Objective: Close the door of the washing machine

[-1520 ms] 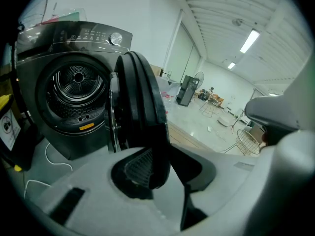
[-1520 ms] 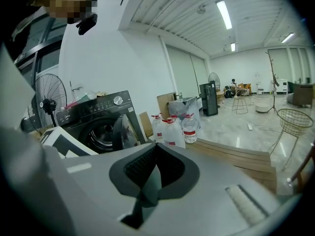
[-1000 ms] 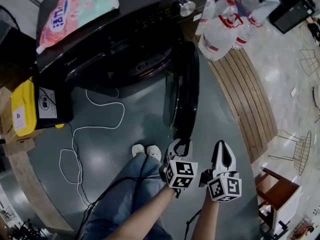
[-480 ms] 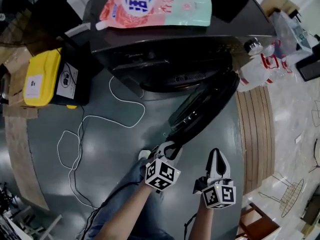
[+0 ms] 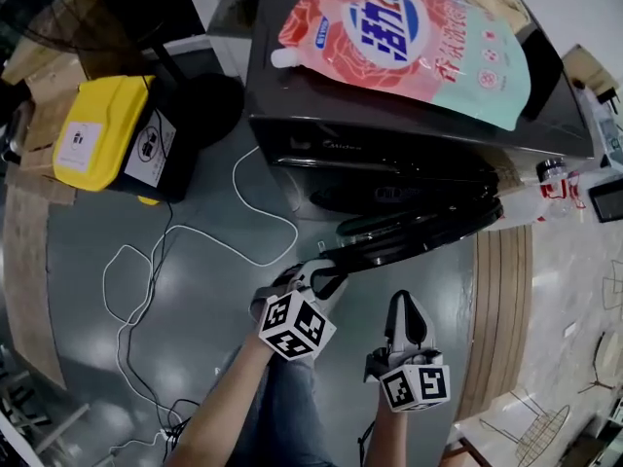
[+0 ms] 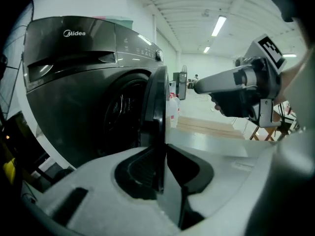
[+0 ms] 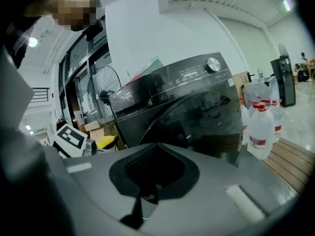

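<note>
A dark front-loading washing machine (image 5: 409, 154) has its round door (image 5: 428, 230) swung most of the way toward its front, a narrow gap still showing. My left gripper (image 5: 326, 272) grips the door's free edge. In the left gripper view the door's rim (image 6: 155, 107) runs down between the pads, and the left gripper (image 6: 160, 156) has just been closing on it. My right gripper (image 5: 406, 305) hangs beside it to the right, off the door, jaws together and empty. The right gripper view faces the door glass (image 7: 206, 122) from outside.
A pink and teal detergent bag (image 5: 409, 47) lies on the machine's top. A yellow and black case (image 5: 97, 144) stands on the floor to the left, with a white cable (image 5: 195, 241) looping nearby. Water bottles (image 7: 261, 127) stand beside a wooden floor strip (image 5: 501, 300) at right.
The door has swung from wide open to nearly against the machine's front. Both grippers travelled with it, the left one staying on the door's edge.
</note>
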`<state>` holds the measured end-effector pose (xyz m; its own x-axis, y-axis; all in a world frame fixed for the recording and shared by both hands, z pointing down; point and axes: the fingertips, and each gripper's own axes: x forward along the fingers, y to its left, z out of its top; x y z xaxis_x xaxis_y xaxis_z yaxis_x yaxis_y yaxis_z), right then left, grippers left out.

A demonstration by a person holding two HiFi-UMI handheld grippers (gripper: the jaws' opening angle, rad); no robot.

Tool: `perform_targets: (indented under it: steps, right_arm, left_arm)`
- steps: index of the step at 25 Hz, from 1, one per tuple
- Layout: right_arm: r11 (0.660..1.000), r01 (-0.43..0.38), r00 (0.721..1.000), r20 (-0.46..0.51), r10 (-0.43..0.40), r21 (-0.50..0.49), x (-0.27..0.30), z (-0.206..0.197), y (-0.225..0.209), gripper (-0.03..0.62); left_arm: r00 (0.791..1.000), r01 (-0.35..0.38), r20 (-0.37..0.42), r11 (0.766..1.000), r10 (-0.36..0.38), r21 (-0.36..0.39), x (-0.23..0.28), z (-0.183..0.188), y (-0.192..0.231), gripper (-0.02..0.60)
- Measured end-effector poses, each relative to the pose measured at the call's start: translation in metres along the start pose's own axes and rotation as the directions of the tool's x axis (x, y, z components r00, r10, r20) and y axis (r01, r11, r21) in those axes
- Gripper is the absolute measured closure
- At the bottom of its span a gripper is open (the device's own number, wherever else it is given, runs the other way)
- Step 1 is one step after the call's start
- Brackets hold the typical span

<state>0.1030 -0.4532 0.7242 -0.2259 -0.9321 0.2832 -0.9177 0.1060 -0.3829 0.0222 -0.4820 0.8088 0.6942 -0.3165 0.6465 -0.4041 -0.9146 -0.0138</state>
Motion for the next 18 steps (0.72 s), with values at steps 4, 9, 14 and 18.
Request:
perform_targets:
  steps: [4, 9, 14, 18]
  right_arm:
    - [0.999, -0.045, 0.999, -0.01, 0.045, -0.013, 0.031, -0.003, 0.016, 0.582]
    - [0.997, -0.072, 0.997, -0.026, 0.072, -0.019, 0.059, -0.01, 0.031, 0.582]
    - [0.997, -0.08, 0.996, -0.049, 0.078, -0.024, 0.068, -0.016, 0.038, 0.582]
    - [0.997, -0.07, 0.996, -0.062, 0.068, -0.019, 0.068, -0.019, 0.036, 0.582]
  left_arm:
    - [1.0, 0.017, 0.01, 0.999, -0.017, 0.044, 0.004, 0.004, 0.038, 0.514]
    - [0.999, 0.014, 0.033, 0.997, -0.017, 0.075, 0.01, 0.009, 0.078, 0.509]
    - [1.0, -0.005, 0.031, 0.996, 0.003, 0.09, 0.016, 0.015, 0.104, 0.503]
    - [0.999, -0.024, 0.037, 0.996, 0.02, 0.091, 0.017, 0.017, 0.111, 0.495]
